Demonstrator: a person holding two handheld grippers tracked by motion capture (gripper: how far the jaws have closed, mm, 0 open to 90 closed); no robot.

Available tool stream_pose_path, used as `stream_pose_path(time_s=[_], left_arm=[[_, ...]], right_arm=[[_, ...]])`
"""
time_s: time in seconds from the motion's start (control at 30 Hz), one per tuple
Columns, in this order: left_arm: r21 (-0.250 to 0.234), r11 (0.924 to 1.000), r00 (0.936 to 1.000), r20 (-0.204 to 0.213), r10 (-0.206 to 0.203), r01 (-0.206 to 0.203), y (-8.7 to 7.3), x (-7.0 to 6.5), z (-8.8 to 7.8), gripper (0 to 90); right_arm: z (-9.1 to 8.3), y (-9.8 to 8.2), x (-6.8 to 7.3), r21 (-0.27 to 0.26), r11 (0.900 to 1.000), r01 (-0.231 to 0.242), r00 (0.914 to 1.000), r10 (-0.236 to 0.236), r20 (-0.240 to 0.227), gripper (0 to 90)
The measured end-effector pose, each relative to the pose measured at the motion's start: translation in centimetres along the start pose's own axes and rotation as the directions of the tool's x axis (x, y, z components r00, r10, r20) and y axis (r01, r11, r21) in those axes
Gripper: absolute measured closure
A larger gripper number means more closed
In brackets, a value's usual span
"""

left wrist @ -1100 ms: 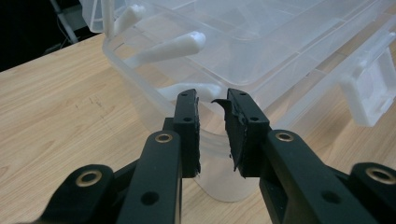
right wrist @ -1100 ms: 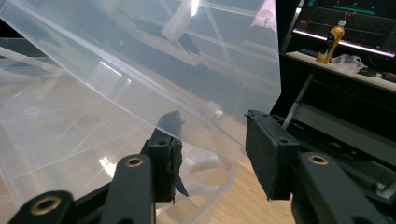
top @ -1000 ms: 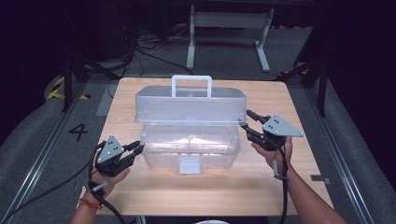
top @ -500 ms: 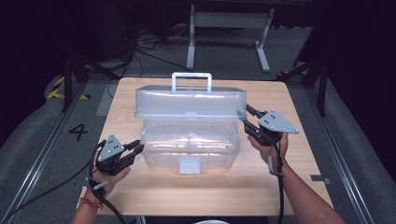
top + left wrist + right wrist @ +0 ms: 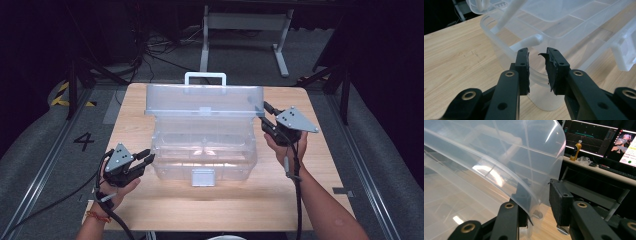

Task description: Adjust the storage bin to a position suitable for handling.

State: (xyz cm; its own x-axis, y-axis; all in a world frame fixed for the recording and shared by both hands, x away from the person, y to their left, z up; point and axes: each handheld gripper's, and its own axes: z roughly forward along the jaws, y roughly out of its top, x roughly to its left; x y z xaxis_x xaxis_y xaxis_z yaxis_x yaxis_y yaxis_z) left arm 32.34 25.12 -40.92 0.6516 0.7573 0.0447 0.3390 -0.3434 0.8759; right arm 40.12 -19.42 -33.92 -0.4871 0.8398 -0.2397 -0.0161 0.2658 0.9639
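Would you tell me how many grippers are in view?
2: the left gripper by the box's front-left corner; the right gripper at the lid's right edge, jaws just closing around it.

Black claws [image 5: 142,161], grey triangular plates

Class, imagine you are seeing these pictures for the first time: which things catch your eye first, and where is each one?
A big clear plastic box sits mid-table, its lid tilted up behind with a white handle on top. The right gripper has the lid's right corner between its jaws, which have just been closing. The left gripper waits by the box's left front corner.
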Motion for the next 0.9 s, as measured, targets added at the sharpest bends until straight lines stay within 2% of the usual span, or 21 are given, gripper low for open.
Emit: stream_pose_path(time_s=[0.23, 0.43, 0.5, 0.63, 0.67, 0.73, 0.77, 0.8, 0.9], left_arm=[[-0.005, 1.0, 1.0, 0.001, -0.002, 0.002, 0.0, 0.1, 0.0, 71.9], [-0.005, 1.0, 1.0, 0.005, -0.007, 0.007, -0.1, 0.1, 0.1, 70.8], [-0.002, 1.0, 1.0, 0.001, 0.006, -0.006, 0.0, 0.2, 0.1, 70.2], [-0.002, 1.0, 1.0, 0.002, 0.006, -0.006, 0.0, 0.2, 0.2, 69.9], [-0.004, 1.0, 0.9999, 0.006, -0.008, 0.008, 0.0, 0.1, 0.2, 69.7], [-0.005, 1.0, 1.0, 0.003, -0.005, 0.005, 0.0, 0.1, 0.3, 69.5], [-0.002, 0.9999, 0.9999, -0.004, 0.012, -0.012, 0.0, 0.2, 0.2, 69.5], [-0.005, 1.0, 1.0, 0.003, -0.002, 0.002, 0.0, 0.1, 0.3, 69.5], [-0.004, 1.0, 1.0, -0.001, 0.007, -0.007, 0.0, 0.2, 0.3, 69.4]], right_arm=[[0.8, 0.8, -0.3, 0.017, 0.999, -0.04, 0.9989, 0.04, 0.026, 71.7], [1.5, 1.1, -0.8, 0.013, 0.997, -0.081, 0.9965, 0.08, 0.02, 72.0], [1.7, 1.2, -1.0, 0.016, 0.996, -0.086, 0.9962, 0.085, 0.018, 72.0], [2.0, 1.4, -1.4, 0.018, 0.997, -0.076, 0.9971, 0.075, 0.006, 71.7], [2.1, 1.5, -1.5, 0.023, 0.997, -0.07, 0.9975, 0.07, 0.001, 71.5], [2.3, 1.7, -1.9, 0.032, 0.997, -0.065, 0.9978, 0.065, -0.008, 71.4], [2.5, 1.7, -2.0, 0.031, 0.998, -0.061, 0.9981, 0.062, -0.009, 71.3], [2.5, 1.7, -2.0, 0.034, 0.997, -0.063, 0.9979, 0.064, -0.01, 71.3], [2.8, 2.0, -2.1, 0.041, 0.997, -0.067, 0.9977, 0.067, -0.008, 71.4]])
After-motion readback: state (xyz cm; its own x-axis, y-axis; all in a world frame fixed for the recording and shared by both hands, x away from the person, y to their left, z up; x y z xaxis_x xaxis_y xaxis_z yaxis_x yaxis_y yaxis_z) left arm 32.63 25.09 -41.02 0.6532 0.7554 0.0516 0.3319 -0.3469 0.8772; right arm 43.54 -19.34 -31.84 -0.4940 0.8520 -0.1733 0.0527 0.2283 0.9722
